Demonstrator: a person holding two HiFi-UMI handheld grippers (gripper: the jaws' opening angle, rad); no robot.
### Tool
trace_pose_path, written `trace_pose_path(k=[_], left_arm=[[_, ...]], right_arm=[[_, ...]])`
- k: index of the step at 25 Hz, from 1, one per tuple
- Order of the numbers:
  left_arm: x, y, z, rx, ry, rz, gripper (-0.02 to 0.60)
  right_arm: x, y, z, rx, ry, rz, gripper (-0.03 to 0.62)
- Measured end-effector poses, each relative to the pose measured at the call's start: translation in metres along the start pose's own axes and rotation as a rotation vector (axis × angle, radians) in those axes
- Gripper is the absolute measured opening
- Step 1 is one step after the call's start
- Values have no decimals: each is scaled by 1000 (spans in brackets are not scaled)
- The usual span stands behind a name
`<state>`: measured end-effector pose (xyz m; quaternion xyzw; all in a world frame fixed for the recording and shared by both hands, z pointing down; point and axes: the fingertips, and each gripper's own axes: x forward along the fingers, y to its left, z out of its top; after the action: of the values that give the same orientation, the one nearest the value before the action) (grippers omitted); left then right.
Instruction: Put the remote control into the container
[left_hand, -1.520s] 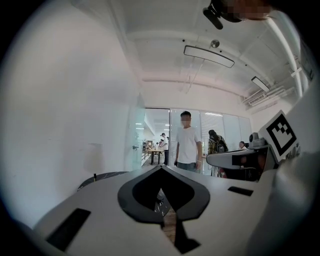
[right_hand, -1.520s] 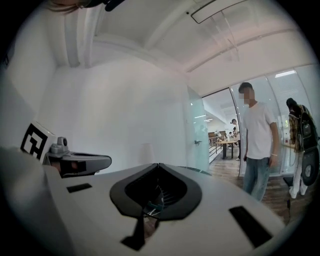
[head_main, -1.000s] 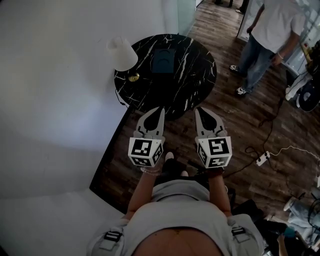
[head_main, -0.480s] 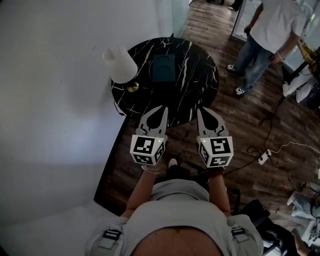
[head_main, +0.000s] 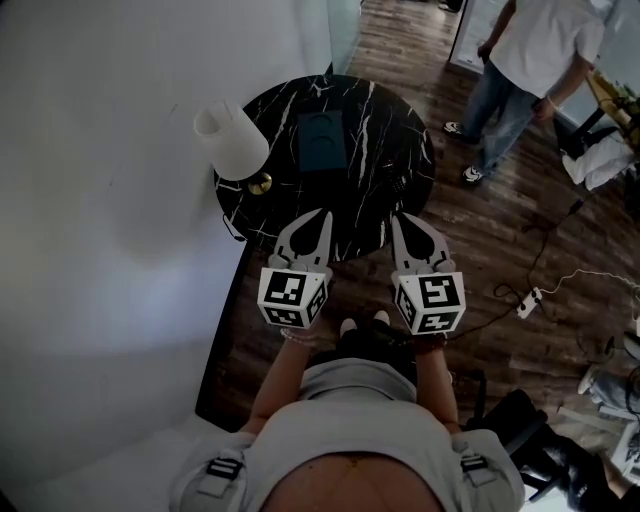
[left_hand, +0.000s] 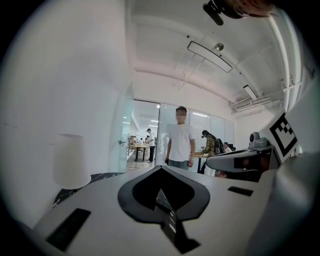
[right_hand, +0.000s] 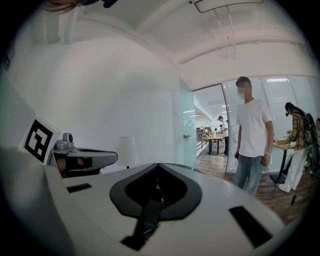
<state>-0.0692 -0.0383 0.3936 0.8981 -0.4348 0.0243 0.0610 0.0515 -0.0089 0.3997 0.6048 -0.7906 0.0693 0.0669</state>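
Broadly: the white wall (head_main: 100, 200) fills my left, and the round black table (head_main: 400, 120) stands close against it. The wood floor (head_main: 480, 250) lies open on the right as far as a standing person (head_main: 530, 60); a cable with a power strip (head_main: 527, 302) trails there. A lamp (head_main: 232, 140) sits at the table's left rim. The dark container (head_main: 322, 142) stands near mid-table with bare top all round it. My left gripper (head_main: 320, 216) and right gripper (head_main: 399, 218) hang over the near rim, side by side and apart, both clenched and empty. The remote control (left_hand: 163, 204) lies ahead of the left gripper; from the head view I cannot pick it out.
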Motion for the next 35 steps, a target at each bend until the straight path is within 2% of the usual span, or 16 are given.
trace_pose_path(k=[15,24,35], left_arm=[[31,16,3,-17,9,34,6],[66,21,-4,-30,31,48,6],[106,43,-19,-44,75,108,6]], right_arm=[[38,-12,6,-5,23,45,11],[66,-39,3,3,46,58,11],[114,-80,-9,-9,89,91,11]])
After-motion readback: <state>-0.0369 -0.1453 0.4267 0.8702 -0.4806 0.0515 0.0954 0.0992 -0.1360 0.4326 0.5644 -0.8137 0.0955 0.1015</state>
